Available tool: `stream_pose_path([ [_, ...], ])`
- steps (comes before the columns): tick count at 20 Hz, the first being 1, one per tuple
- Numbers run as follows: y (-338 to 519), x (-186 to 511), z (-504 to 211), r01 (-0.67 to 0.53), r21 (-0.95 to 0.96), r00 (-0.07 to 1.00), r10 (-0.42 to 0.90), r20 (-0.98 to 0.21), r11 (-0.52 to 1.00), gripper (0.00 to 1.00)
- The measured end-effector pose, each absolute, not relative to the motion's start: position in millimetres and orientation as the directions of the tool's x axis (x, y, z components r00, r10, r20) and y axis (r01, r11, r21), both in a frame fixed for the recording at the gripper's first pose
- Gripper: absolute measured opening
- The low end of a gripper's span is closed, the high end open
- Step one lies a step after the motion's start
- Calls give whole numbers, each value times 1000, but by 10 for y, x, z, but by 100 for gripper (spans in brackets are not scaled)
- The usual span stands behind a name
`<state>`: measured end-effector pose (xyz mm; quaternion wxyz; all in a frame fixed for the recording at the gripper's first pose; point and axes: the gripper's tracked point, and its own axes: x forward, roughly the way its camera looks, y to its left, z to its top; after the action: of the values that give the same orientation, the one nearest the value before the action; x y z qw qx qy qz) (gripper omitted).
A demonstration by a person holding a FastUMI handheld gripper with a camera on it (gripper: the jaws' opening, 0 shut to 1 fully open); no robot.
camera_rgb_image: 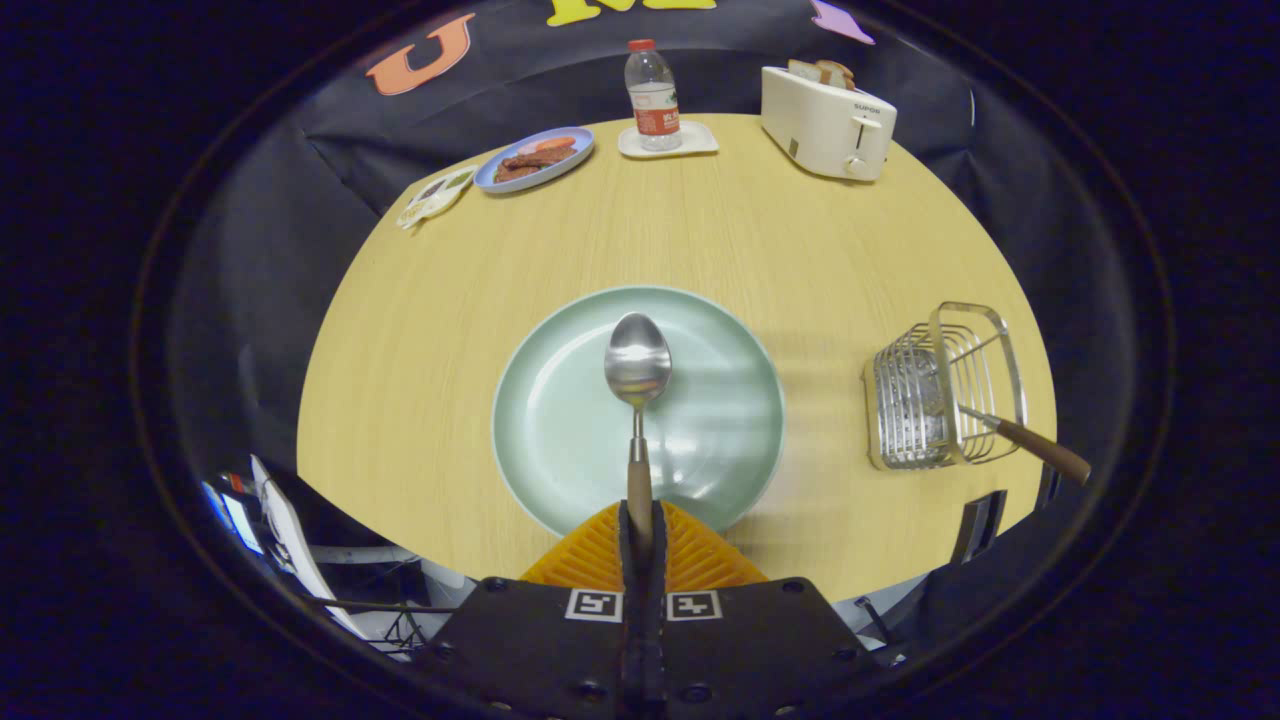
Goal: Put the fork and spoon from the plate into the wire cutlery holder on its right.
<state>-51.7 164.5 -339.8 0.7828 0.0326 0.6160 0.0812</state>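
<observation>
My gripper [640,530] is shut on the wooden handle of the spoon [637,372]. The spoon points straight ahead from the fingers, its metal bowl over the middle of the pale green plate [560,420], which lies just ahead of the fingers. I cannot tell whether the spoon's bowl touches the plate. To the right of the plate stands the wire cutlery holder [940,395]. The fork [1030,442] sits in it, its wooden handle sticking out toward the table's right edge.
At the far side of the wooden table [760,240] stand a white toaster [825,125] with bread in it, a water bottle [652,92] on a small white tray, a blue plate of food [535,160] and a small packet [435,195].
</observation>
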Motion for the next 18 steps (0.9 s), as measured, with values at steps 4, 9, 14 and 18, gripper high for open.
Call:
stream_pose_path([
  [4,1293,-347,-2854,-80,161,210,175,-962,984,1],
  [9,597,-205,-2414,-56,115,181,123,-976,992,2],
  [14,153,-344,-2374,-5,98,56,98,-994,995,1],
  [18,12,-502,-2398,86,148,-38,151,-988,985,1],
])
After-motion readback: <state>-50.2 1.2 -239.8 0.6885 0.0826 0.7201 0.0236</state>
